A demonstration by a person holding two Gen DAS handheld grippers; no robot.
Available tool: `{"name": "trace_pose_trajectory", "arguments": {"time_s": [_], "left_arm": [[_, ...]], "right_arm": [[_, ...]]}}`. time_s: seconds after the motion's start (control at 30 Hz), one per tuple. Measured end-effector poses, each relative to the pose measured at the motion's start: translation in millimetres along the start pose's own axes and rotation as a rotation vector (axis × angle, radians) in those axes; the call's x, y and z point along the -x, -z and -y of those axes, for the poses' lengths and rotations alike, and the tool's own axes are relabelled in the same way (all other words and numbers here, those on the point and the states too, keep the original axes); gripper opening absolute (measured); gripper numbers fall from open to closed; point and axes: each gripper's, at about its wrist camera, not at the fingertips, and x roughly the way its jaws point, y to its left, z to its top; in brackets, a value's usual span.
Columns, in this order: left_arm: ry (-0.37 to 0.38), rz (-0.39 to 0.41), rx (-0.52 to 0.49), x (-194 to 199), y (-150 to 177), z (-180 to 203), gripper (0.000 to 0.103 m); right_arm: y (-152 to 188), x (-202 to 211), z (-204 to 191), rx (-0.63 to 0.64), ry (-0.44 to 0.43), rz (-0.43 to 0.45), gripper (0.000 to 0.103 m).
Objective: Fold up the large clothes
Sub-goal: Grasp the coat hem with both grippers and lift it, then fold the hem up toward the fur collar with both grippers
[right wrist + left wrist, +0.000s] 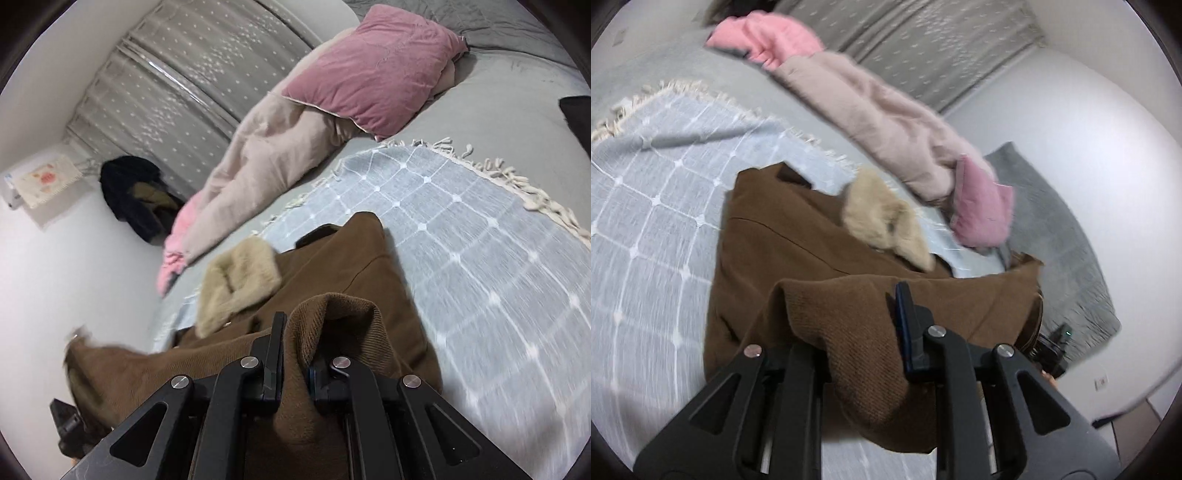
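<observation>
Left tool (pixel 864 332) is clenching a thick bunched fold of the brown coat (pixel 783 251), the cloth humping up between its fingers and spilling down over the near side toward six o'clock. Right tool (pixel 295 350) is doing the same on its end, pinching a rolled edge of the coat (pixel 343 266) that is standing up in a loop between the two black fingers (pixel 275 343). The coat itself is lying on the blue checked throw (pixel 653 206), which is spread over the bed (pixel 635 70), and the gripped hem is hanging lifted while the rest is resting flat, stretching away toward twelve o'clock in both views. A beige fur collar (pixel 882 218) is sitting on the coat's far part, at about one o'clock from the left tool and eleven o'clock from the right tool (pixel 236 280). Beyond it, a pale pink blanket (pixel 879 122) is running in a long roll across the bed, with a rose pillow (pixel 982 210) lying against its one end; in the right view that pillow (pixel 373 70) is sitting at twelve o'clock, on top of the blanket (pixel 255 170). A grey quilt (pixel 1060 236) is showing at three o'clock in the left view. Both views are smeared with blur. A dark garment (pixel 129 195) is hanging by the curtain (pixel 192 66) at ten o'clock in the right view.
</observation>
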Motion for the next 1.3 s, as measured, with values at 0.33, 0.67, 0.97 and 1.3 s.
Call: {"name": "trace_pose_trajectory", "arguments": {"time_s": [0.33, 0.67, 0.97, 1.3], "left_arm": [[-0.116, -0.206, 0.165, -97.4, -16.3, -67.6, 0.029], [-0.053, -0.079, 0.164, -21.1, -33.6, -58.9, 0.082], [-0.226, -0.279, 0.04, -48.7, 11.6, -96.6, 0.084], [-0.031, -0.195, 0.159, -75.7, 34.6, -100.0, 0.034]], "right_arm": [[-22.8, -83.1, 42.9, -0.027, 0.05, -0.147, 0.019], [-23.0, -39.1, 40.6, 0.094, 0.007, -0.13, 0.059], [3.4, -46.7, 80.2, 0.031, 0.039, -0.24, 0.071], [27.3, -85.7, 104.6, -0.187, -0.175, -0.335, 0.03]]}}
